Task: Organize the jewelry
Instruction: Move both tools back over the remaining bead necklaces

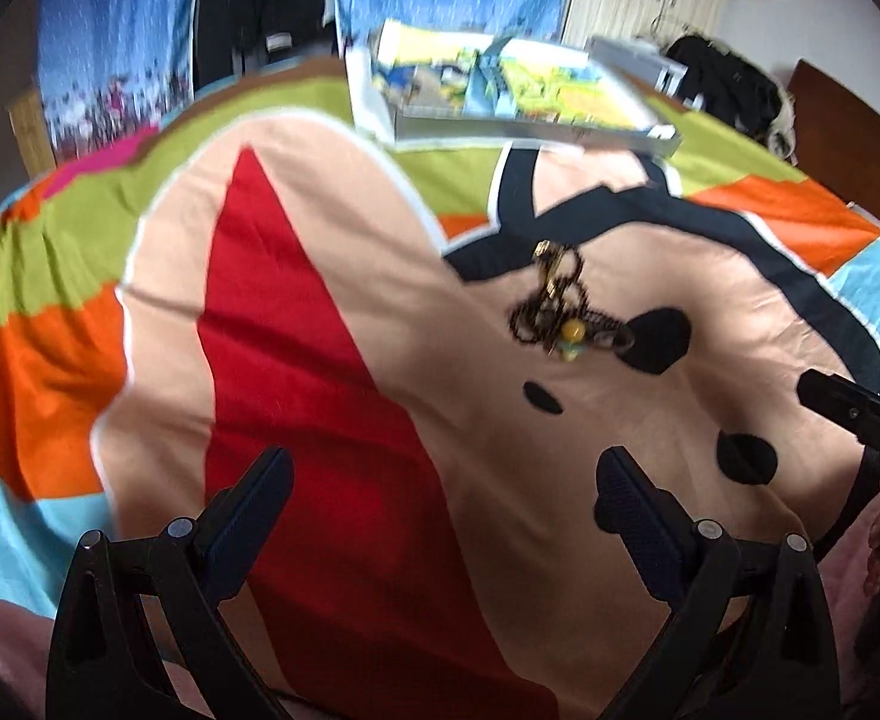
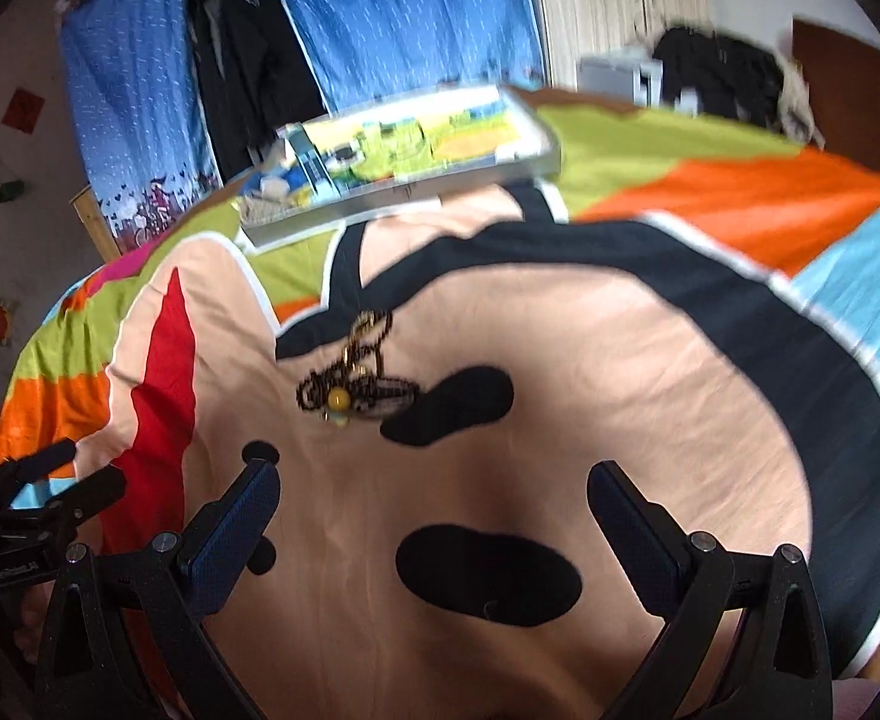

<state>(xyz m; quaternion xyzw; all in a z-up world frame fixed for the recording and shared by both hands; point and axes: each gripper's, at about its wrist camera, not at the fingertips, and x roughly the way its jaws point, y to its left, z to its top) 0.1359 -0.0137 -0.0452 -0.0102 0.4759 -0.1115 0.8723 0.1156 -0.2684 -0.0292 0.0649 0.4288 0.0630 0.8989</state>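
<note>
While both sets of jaws stand wide apart and hold nothing, the left gripper (image 1: 445,498) and right gripper (image 2: 434,510) hover over the patterned bedspread (image 2: 589,360). Beyond them a tangled pile of dark beaded jewelry (image 2: 353,387) with a yellow bead lies beside a black patch. Farther off rests a flat colourful tray (image 2: 416,162)

Dark-beaded jewelry (image 2: 353,390), yellow bead; bedspread (image 1: 332,330) peach, red, orange, green.
</note>
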